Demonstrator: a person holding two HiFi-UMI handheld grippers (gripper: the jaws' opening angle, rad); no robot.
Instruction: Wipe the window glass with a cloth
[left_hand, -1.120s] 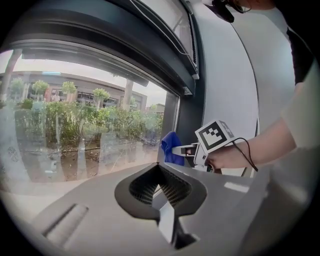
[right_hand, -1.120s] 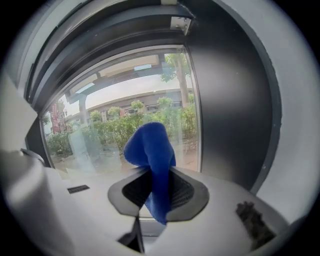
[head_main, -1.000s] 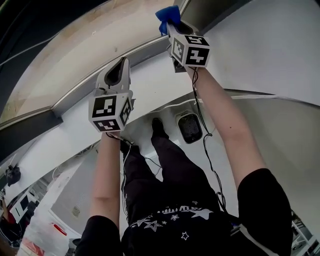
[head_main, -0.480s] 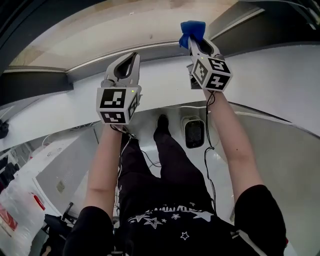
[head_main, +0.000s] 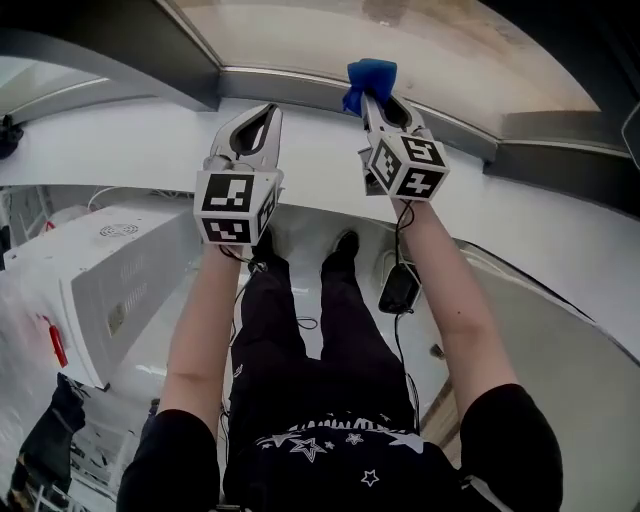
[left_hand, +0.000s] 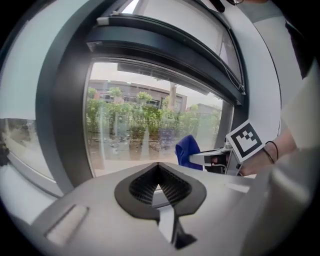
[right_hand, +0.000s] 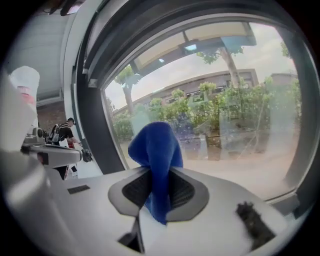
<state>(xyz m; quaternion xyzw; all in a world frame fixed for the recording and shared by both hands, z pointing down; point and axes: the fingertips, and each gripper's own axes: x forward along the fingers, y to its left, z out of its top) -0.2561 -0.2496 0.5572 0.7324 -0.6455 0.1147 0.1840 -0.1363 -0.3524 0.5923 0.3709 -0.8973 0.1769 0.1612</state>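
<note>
The cloth (head_main: 372, 75) (in the right tool (head_main: 373, 98)) sits before the window glass (head_main: 420, 35), right of left tool (head_main: 258, 112)

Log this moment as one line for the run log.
right gripper: shut on blue cloth | blue cloth: in front of window glass, contact unclear | left gripper: shut, empty

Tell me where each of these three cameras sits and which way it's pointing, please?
Head view: on the person's head, looking steeply down at the left gripper and right gripper; forearms and legs show.
Left gripper view: on the left gripper, facing the window glass along its shut jaws; the right wrist shows.
Right gripper view: on the right gripper, facing the glass past its clamped blue cloth.
Shared: all three show the blue cloth.
</note>
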